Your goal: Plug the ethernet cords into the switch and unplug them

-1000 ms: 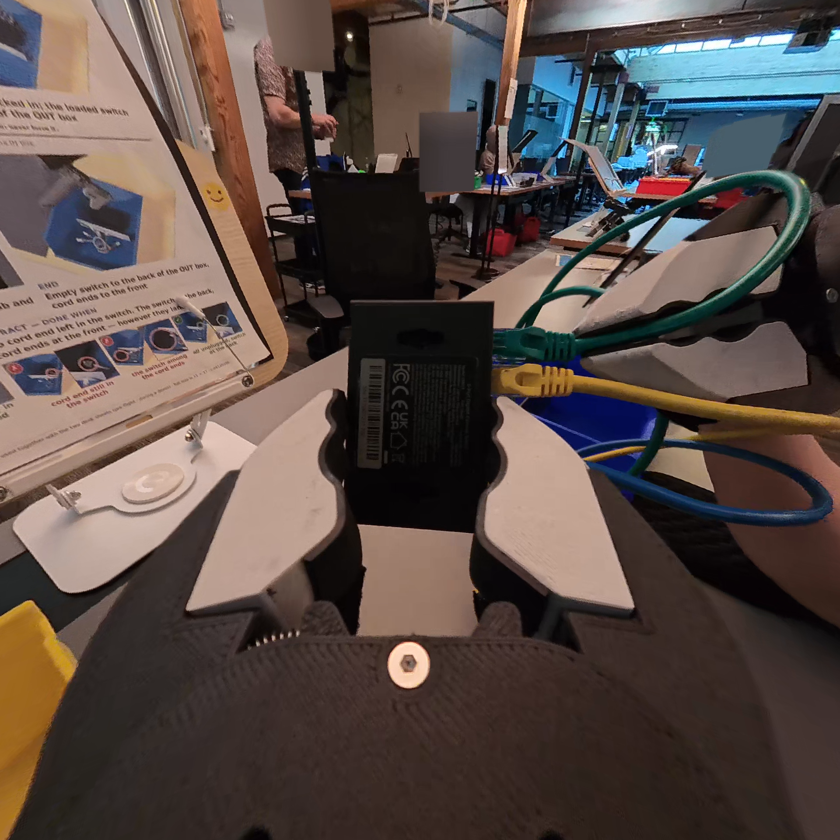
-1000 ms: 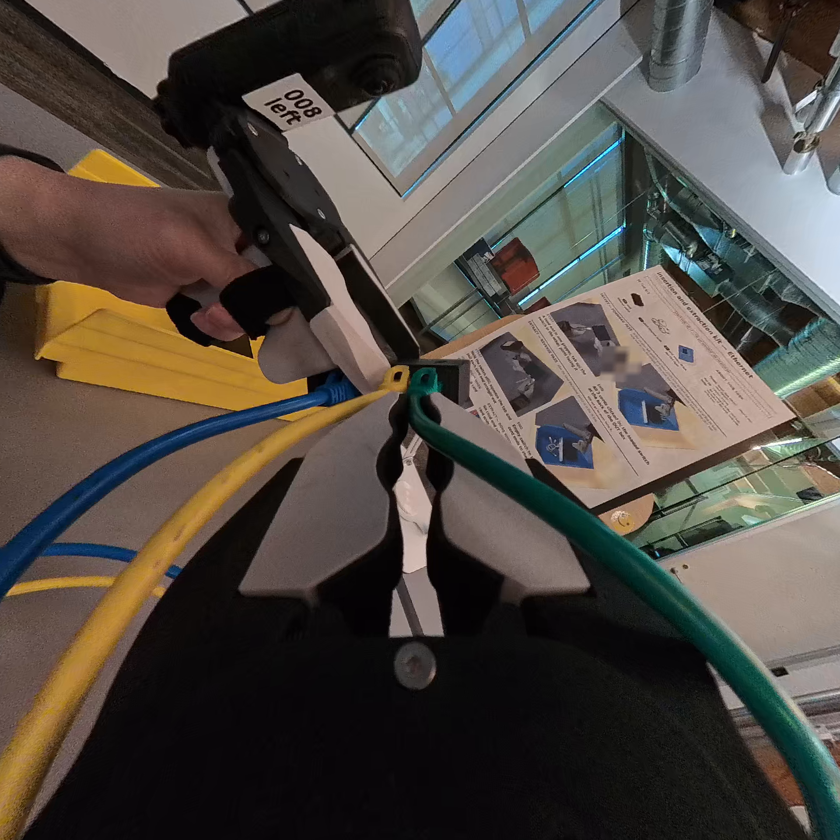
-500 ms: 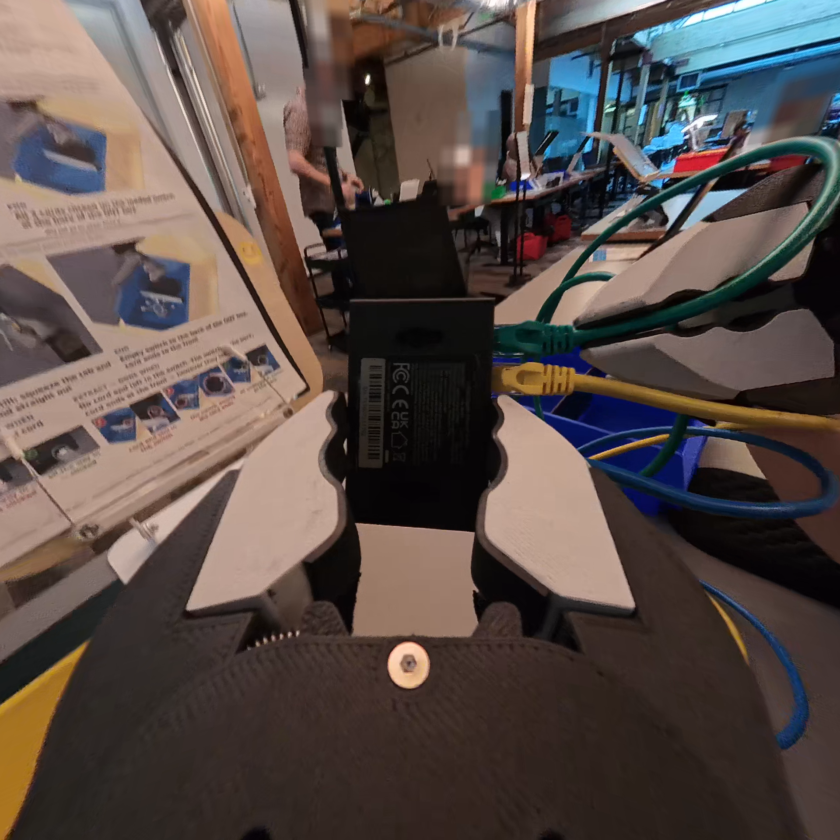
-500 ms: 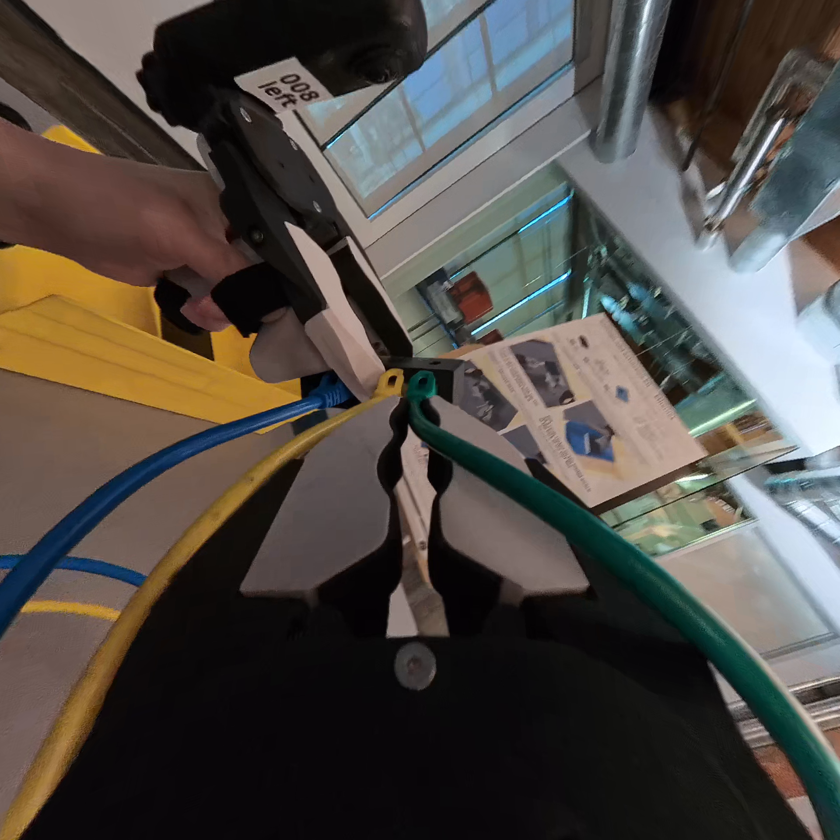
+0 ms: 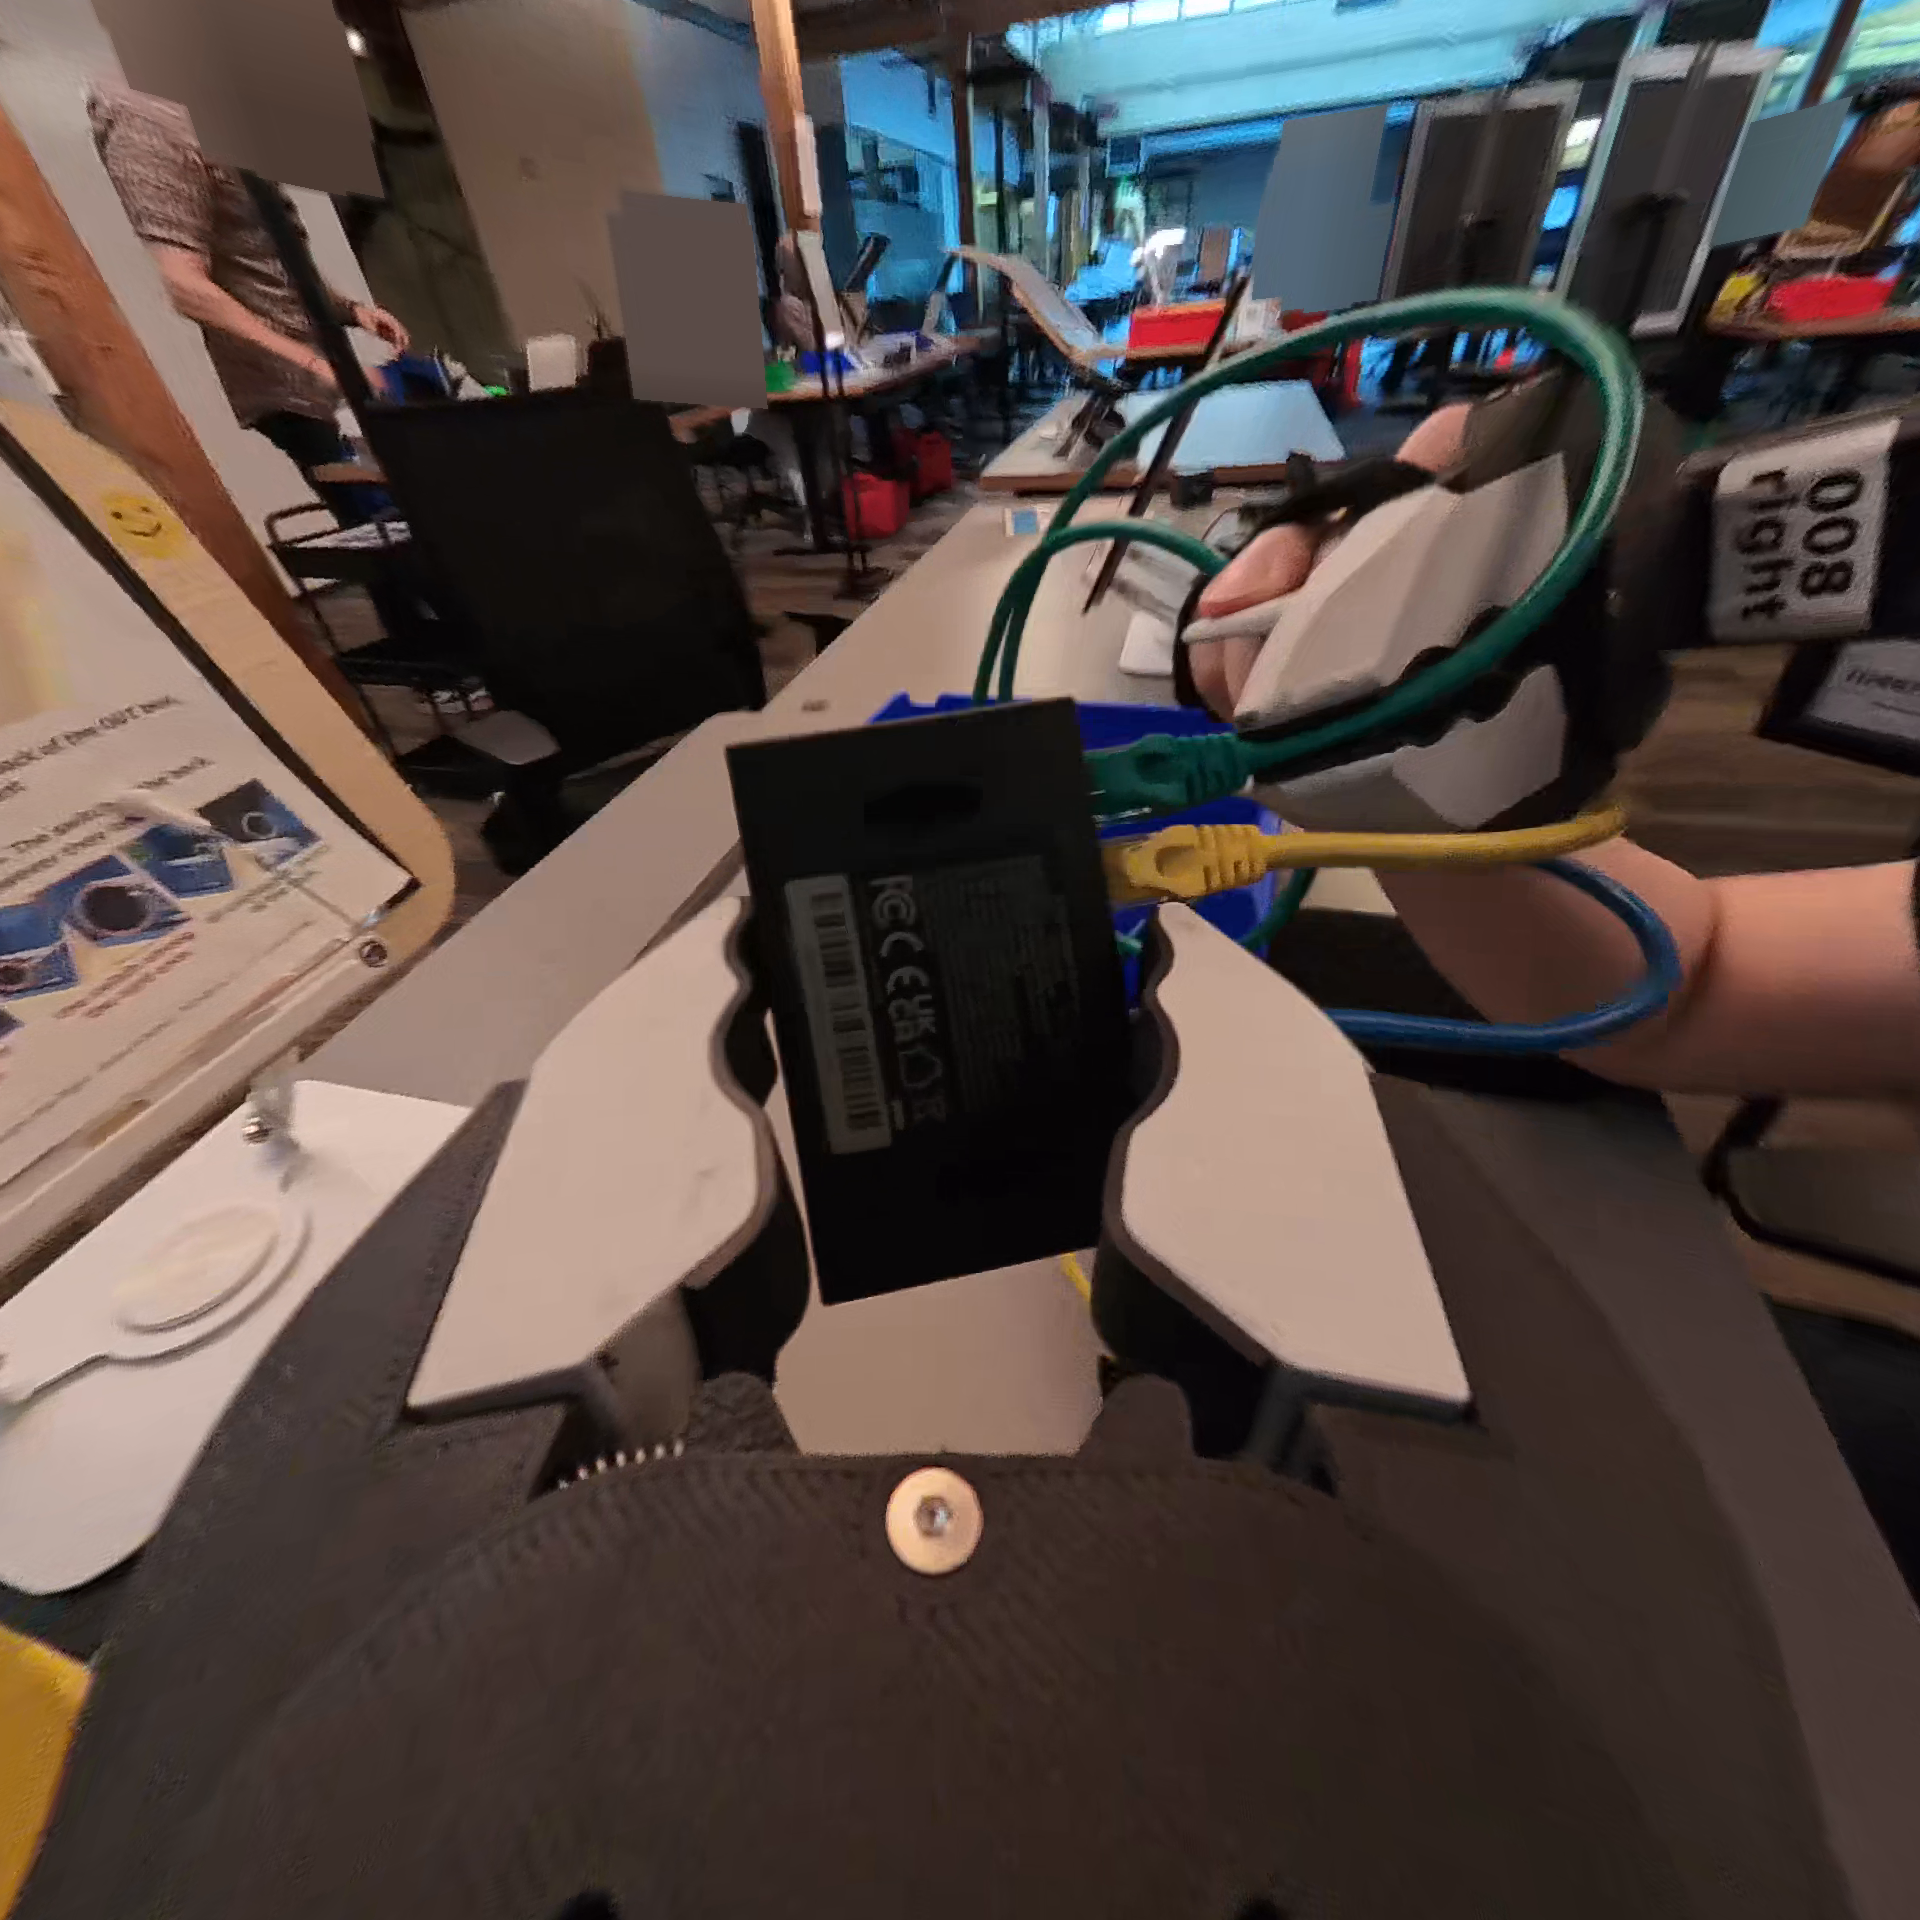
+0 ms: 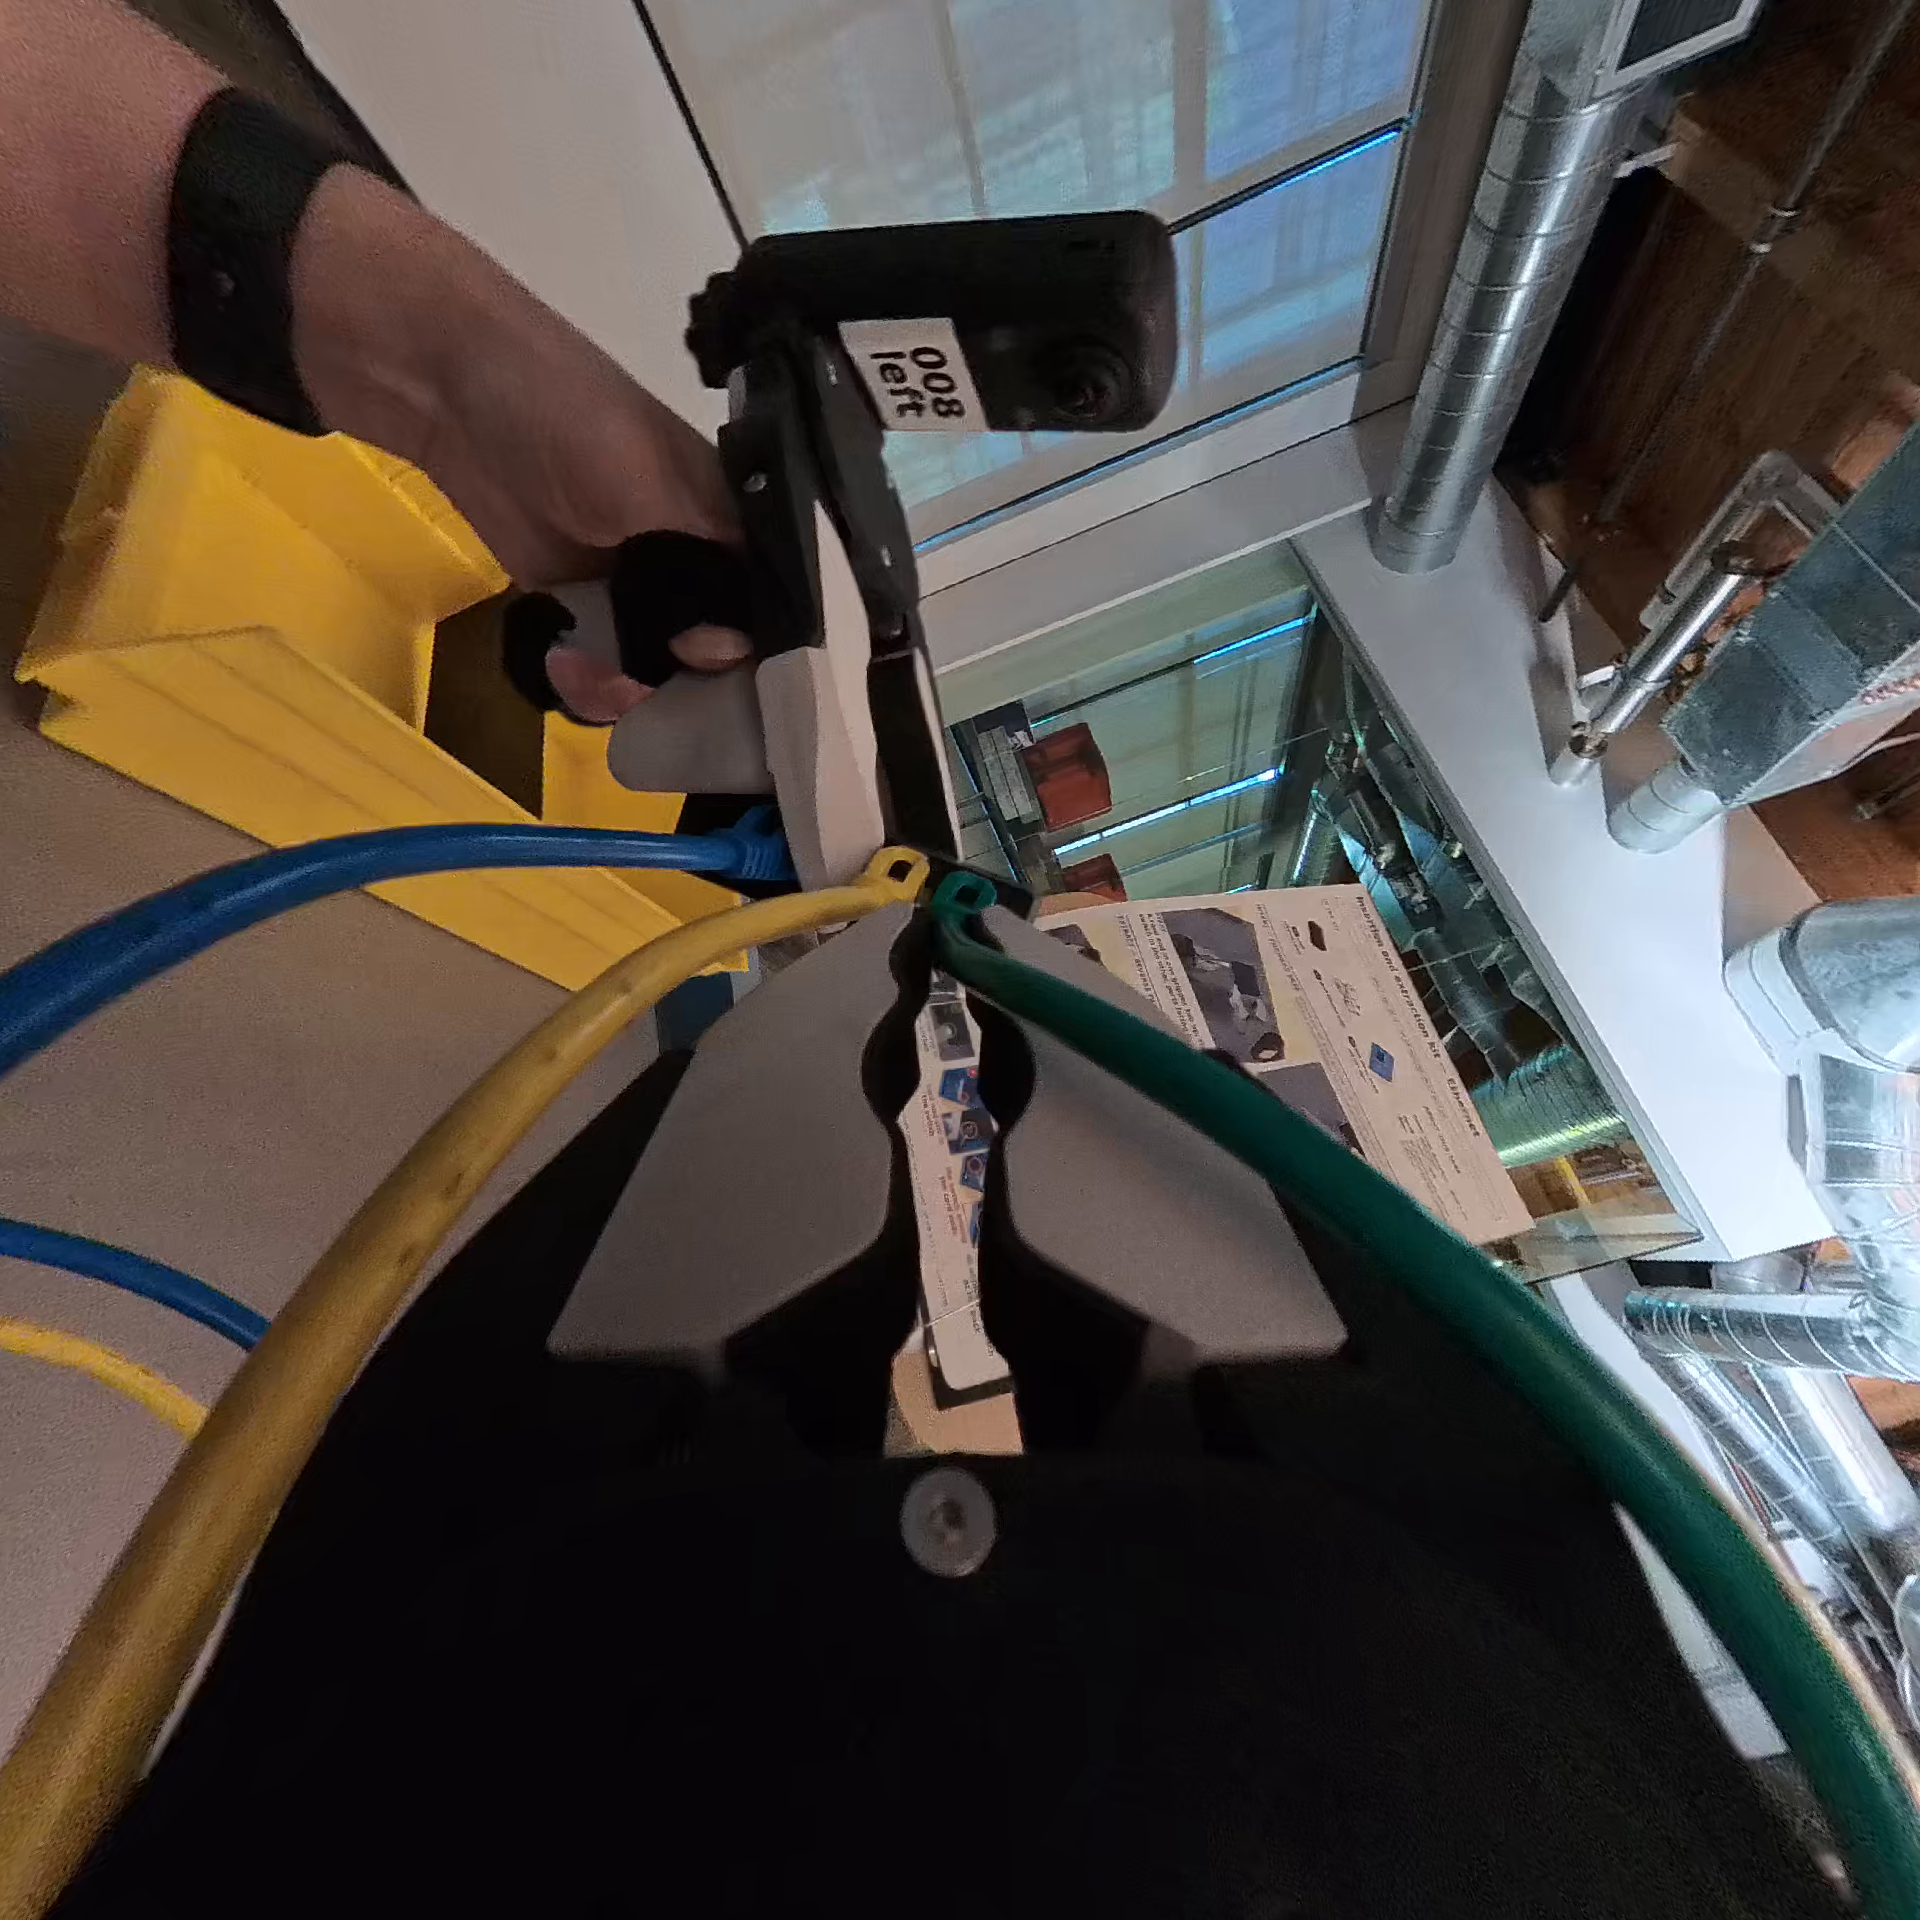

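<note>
Blk switch; grn, ylw, blu cords

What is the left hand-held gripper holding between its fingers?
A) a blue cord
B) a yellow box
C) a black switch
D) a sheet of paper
C: the black switch sits between the two fingers of the left hand-held gripper, with green and yellow cords plugged into its side.

Open workshop; rows of worktables, bins; exposed ducts.
</note>
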